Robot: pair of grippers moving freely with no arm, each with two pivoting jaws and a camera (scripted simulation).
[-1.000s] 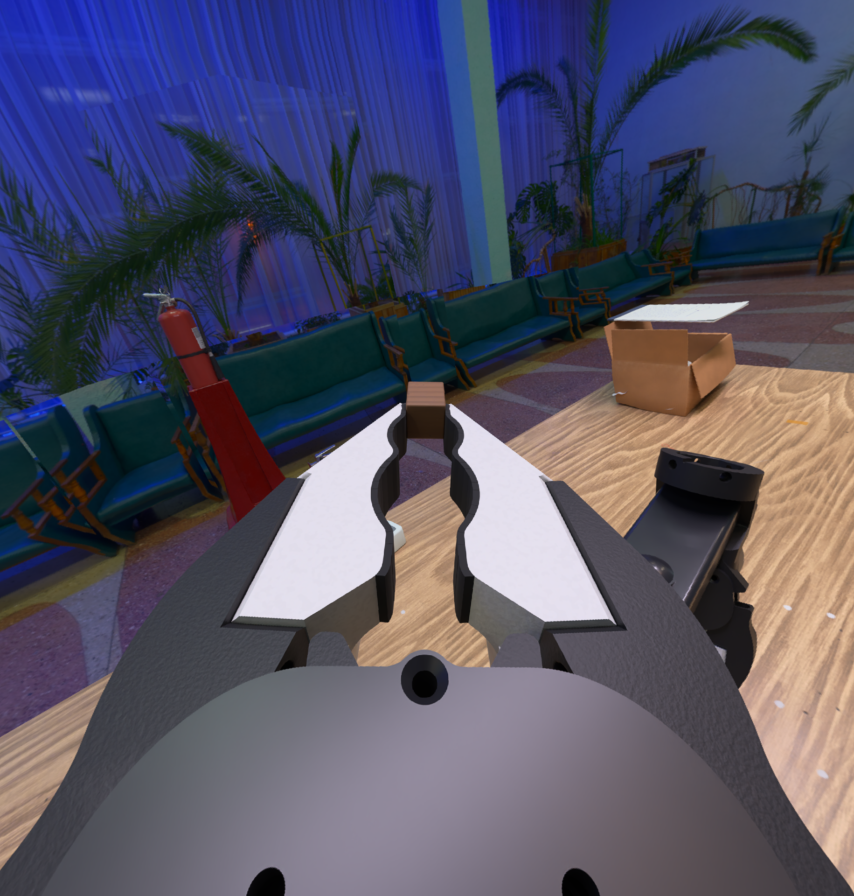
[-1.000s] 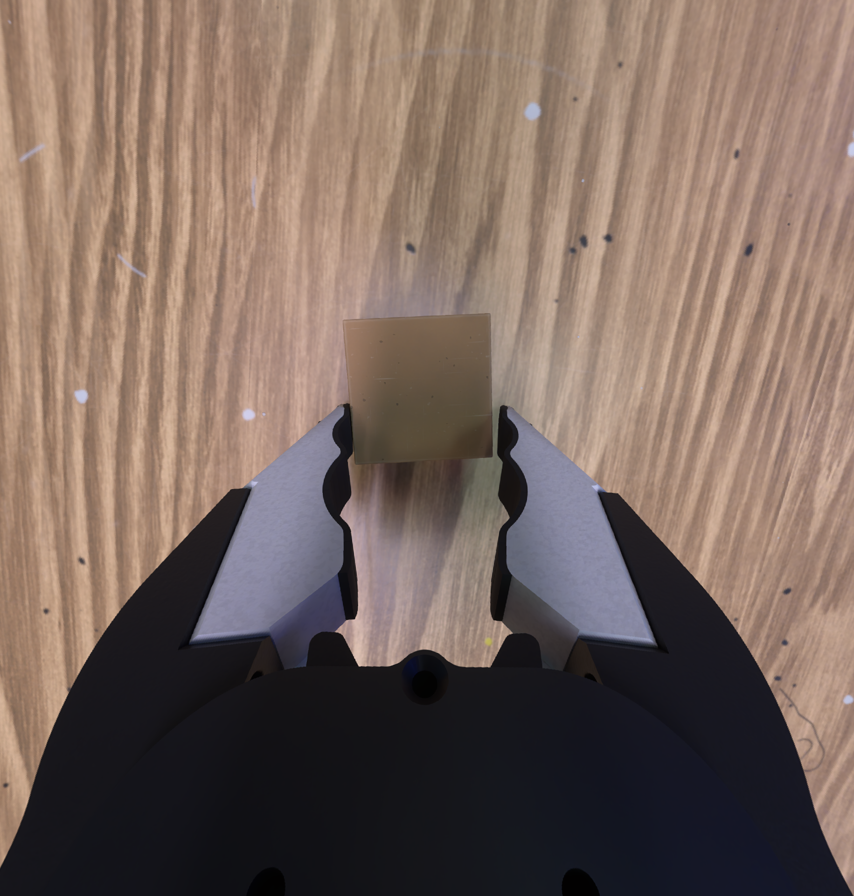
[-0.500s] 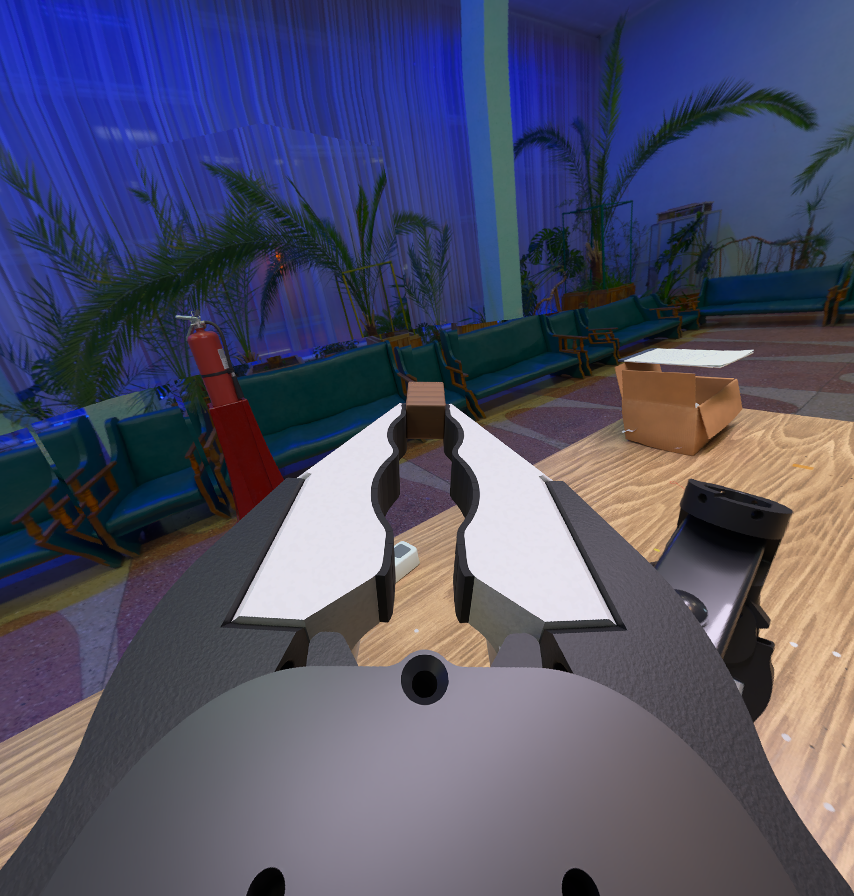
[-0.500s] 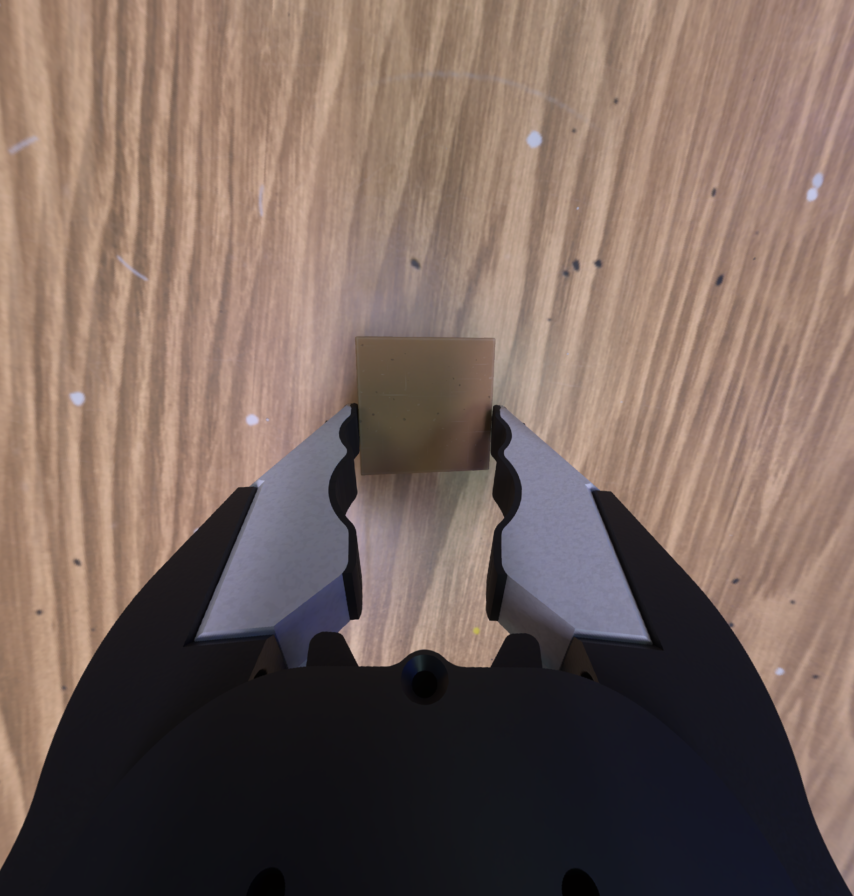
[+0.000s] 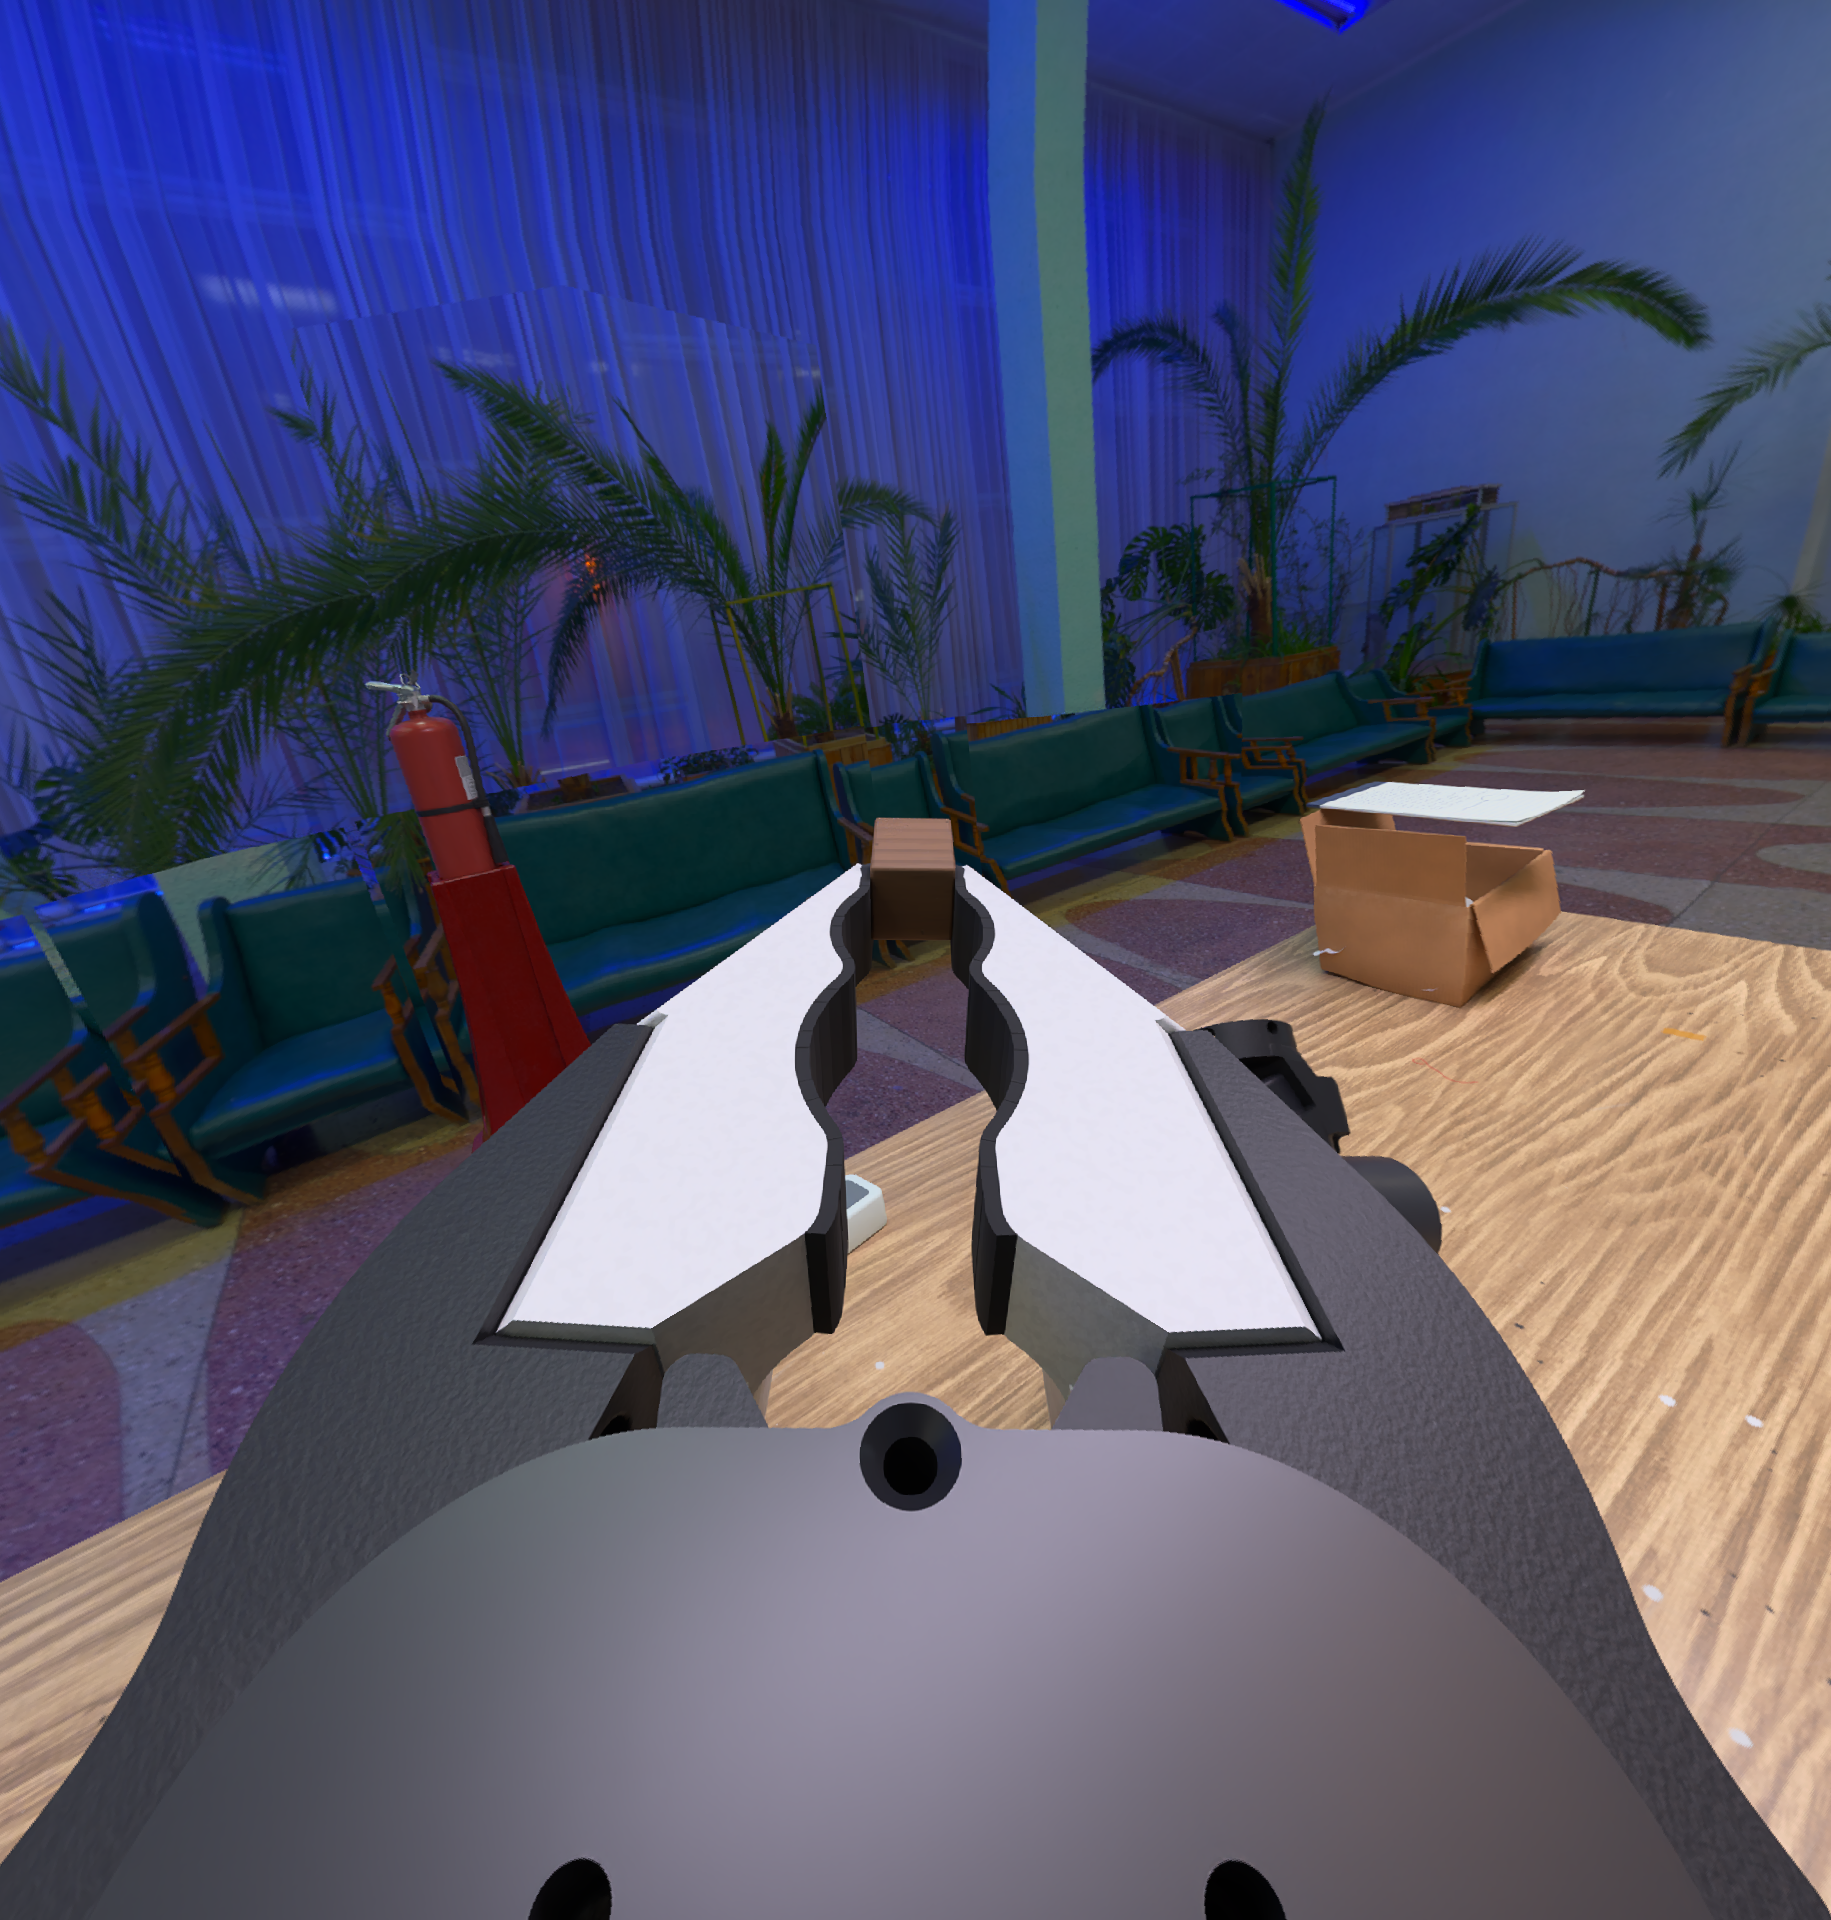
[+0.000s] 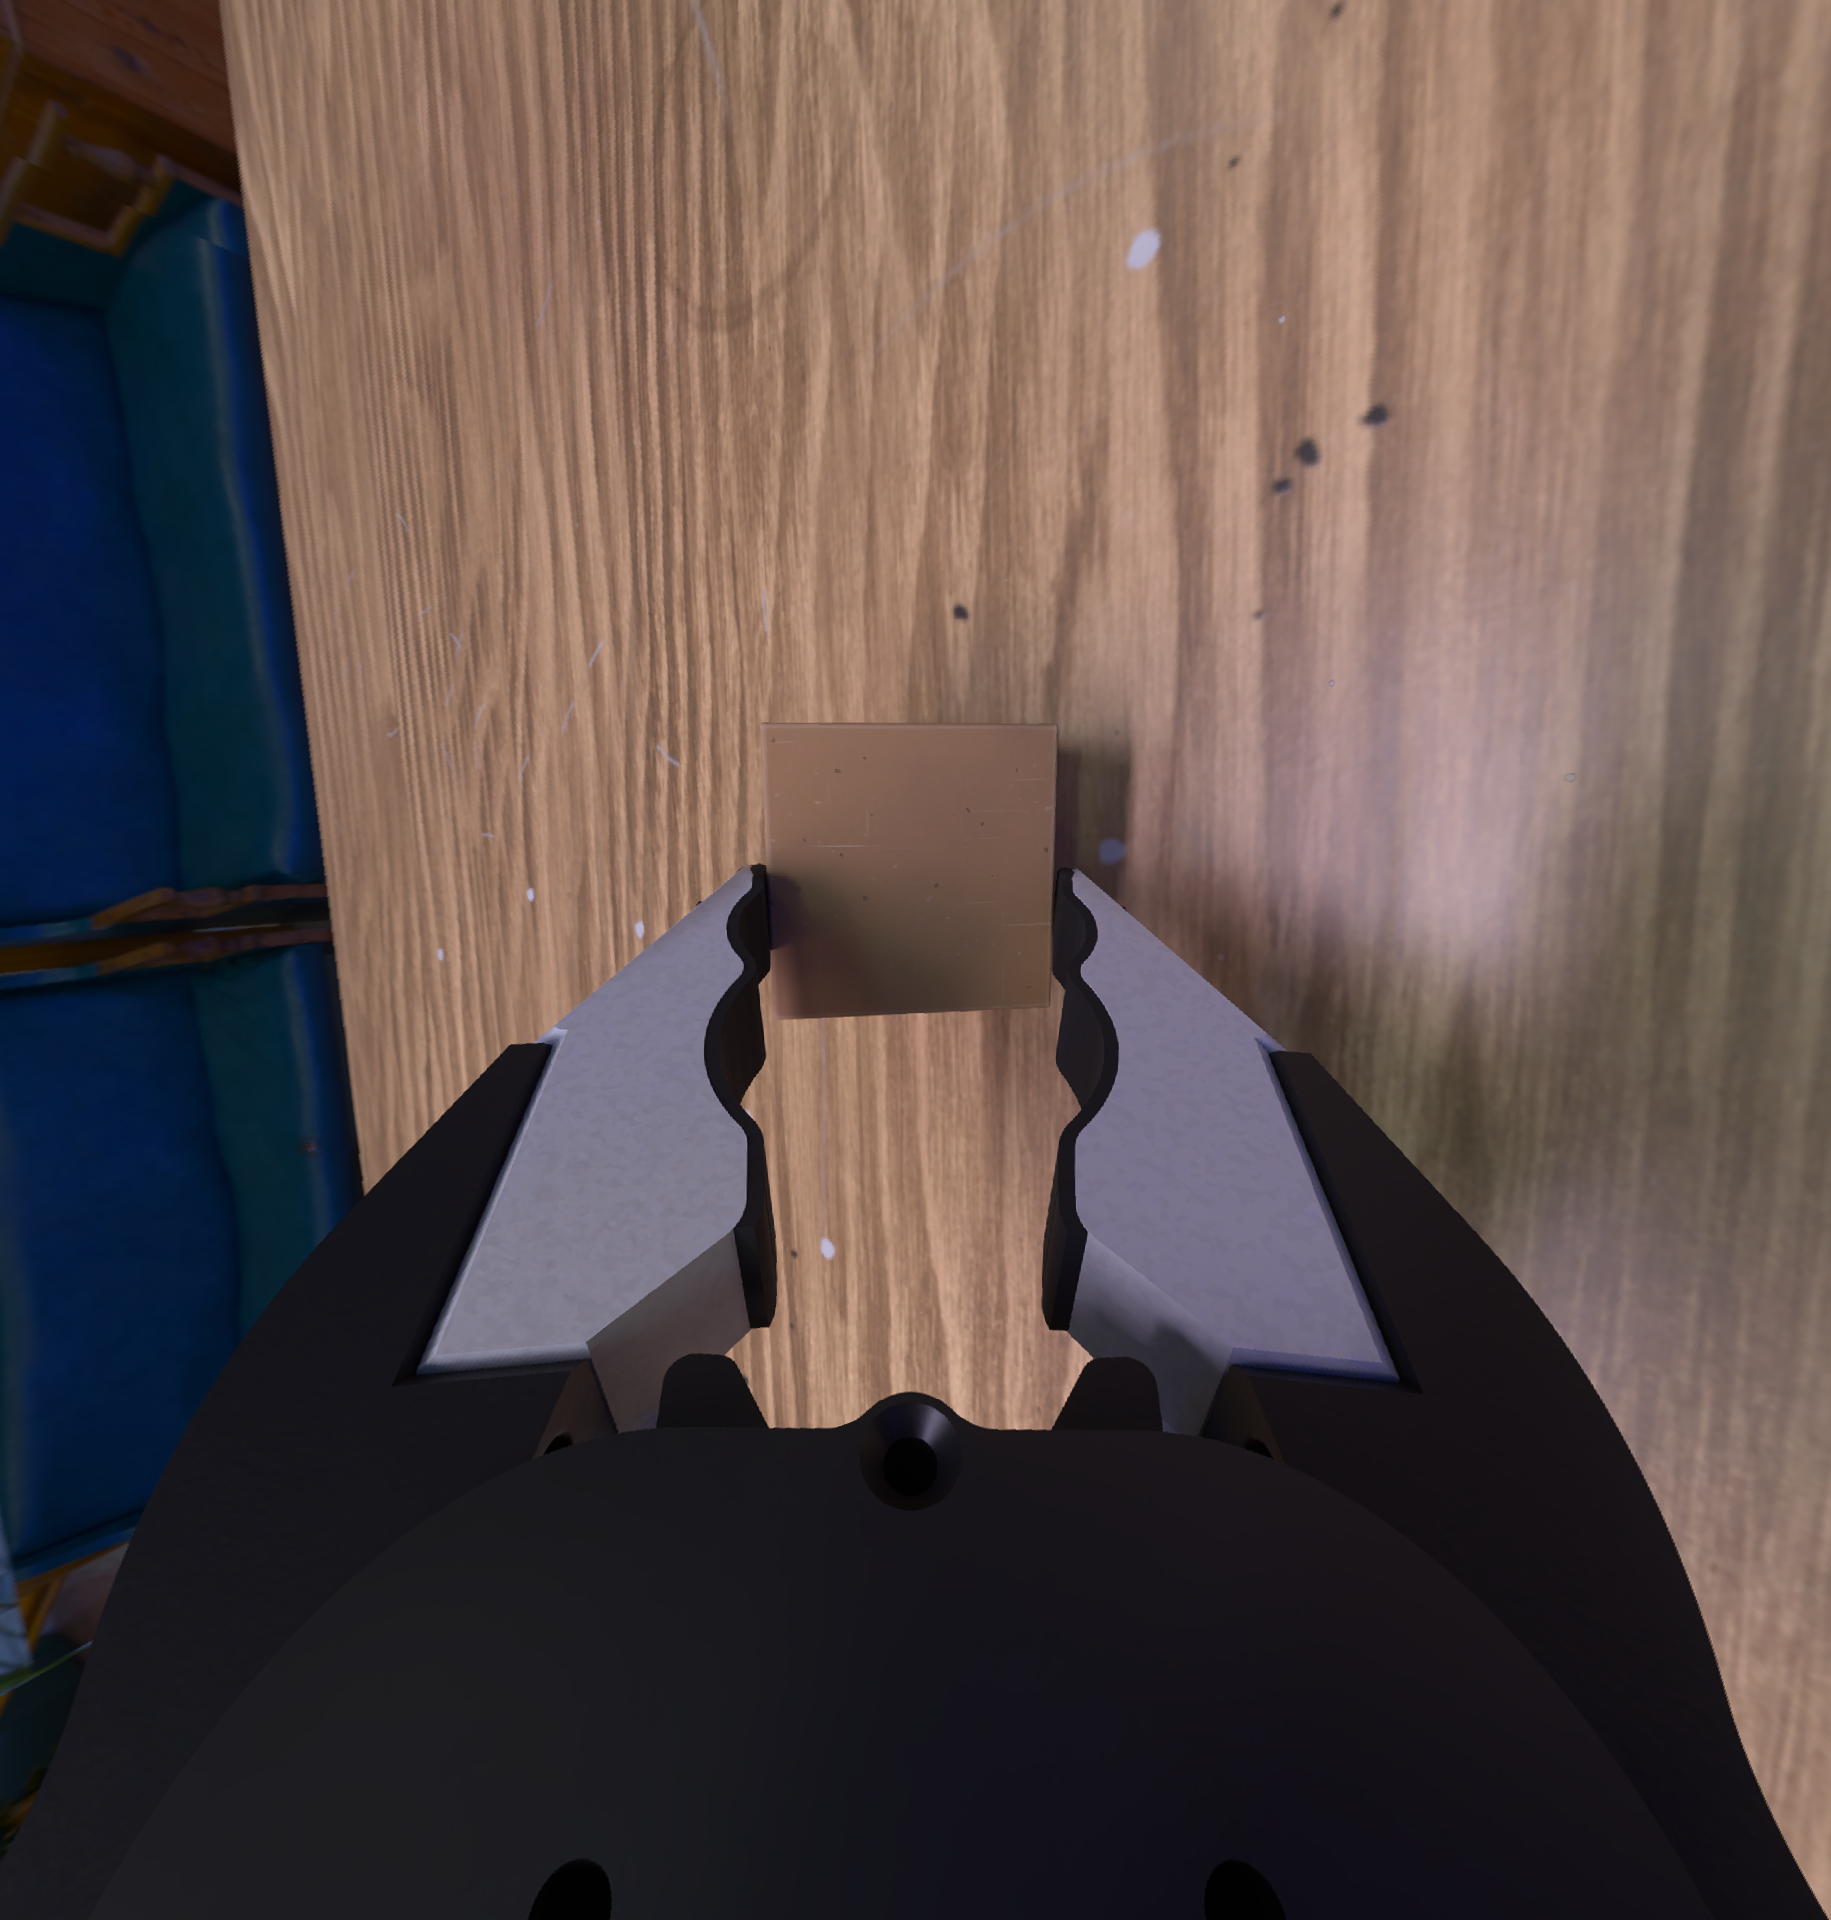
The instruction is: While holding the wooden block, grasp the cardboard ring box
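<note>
My left gripper [image 5: 912, 896] is shut on a small brown wooden block [image 5: 912, 878] at its fingertips and holds it up in the air above the wooden table [image 5: 1576, 1195]. My right gripper [image 6: 909, 914] looks straight down and is shut on the tan cardboard ring box [image 6: 909, 868], its fingertips pressed on the box's two sides. The box is held above the table [image 6: 1306, 623], with its shadow showing to the right. The right gripper's dark body [image 5: 1295, 1101] shows just behind my left gripper's right finger.
An open brown cardboard carton [image 5: 1430, 914] with a white sheet on top stands at the table's far right. A small white object [image 5: 861, 1205] lies on the table between my left fingers. The table's left edge [image 6: 287, 727] borders blue seats below. A red fire extinguisher [image 5: 443, 790] stands beyond the table.
The right gripper closed on the ring box and rose with it, so the table looks farther and its edge came into view. The left gripper tilted up slightly, still holding the block.
</note>
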